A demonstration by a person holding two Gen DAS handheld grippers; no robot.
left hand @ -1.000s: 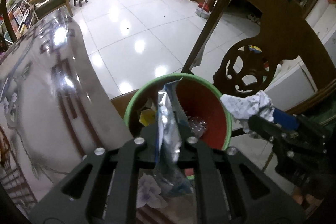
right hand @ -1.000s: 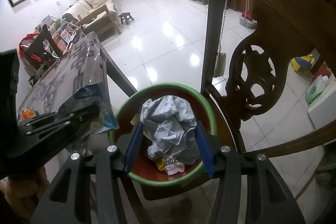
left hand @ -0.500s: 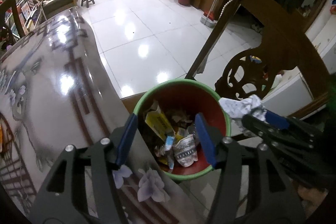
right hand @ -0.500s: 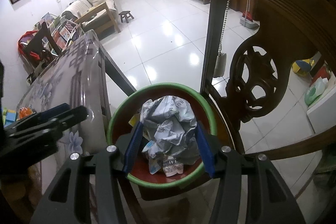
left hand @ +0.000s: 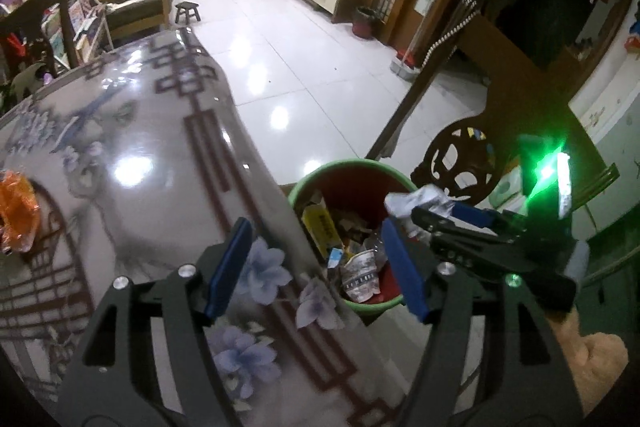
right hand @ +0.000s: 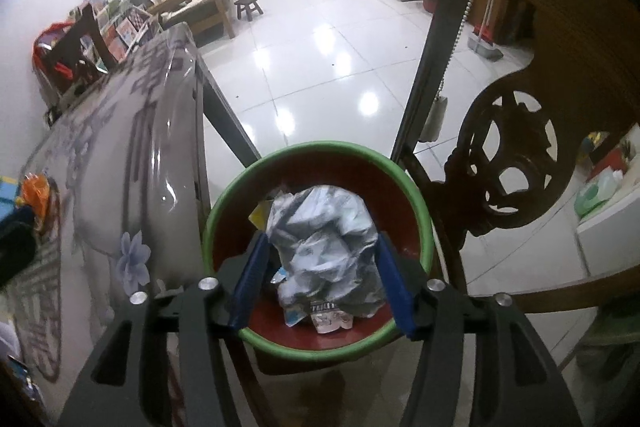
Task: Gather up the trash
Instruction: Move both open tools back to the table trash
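Right tool (right hand: 320, 283) clamps crumpled paper (right hand: 326, 251) over the bin (right hand: 316, 151) — left tool (left hand: 316, 267) gapes, holding nothing.

The worktop (left hand: 132, 187) is glossy, printed with pale blue flowers and dark red lattice lines, and it passes under the left gripper (left hand: 316, 267), ending in a curved edge between its fingers. Far to that gripper's left an orange wrapper (left hand: 18, 215) lies on the worktop, crumpled; whether more lies beside it is blurred. Beyond the worktop's edge, white floor tiles (left hand: 280, 67) reflect ceiling lights.
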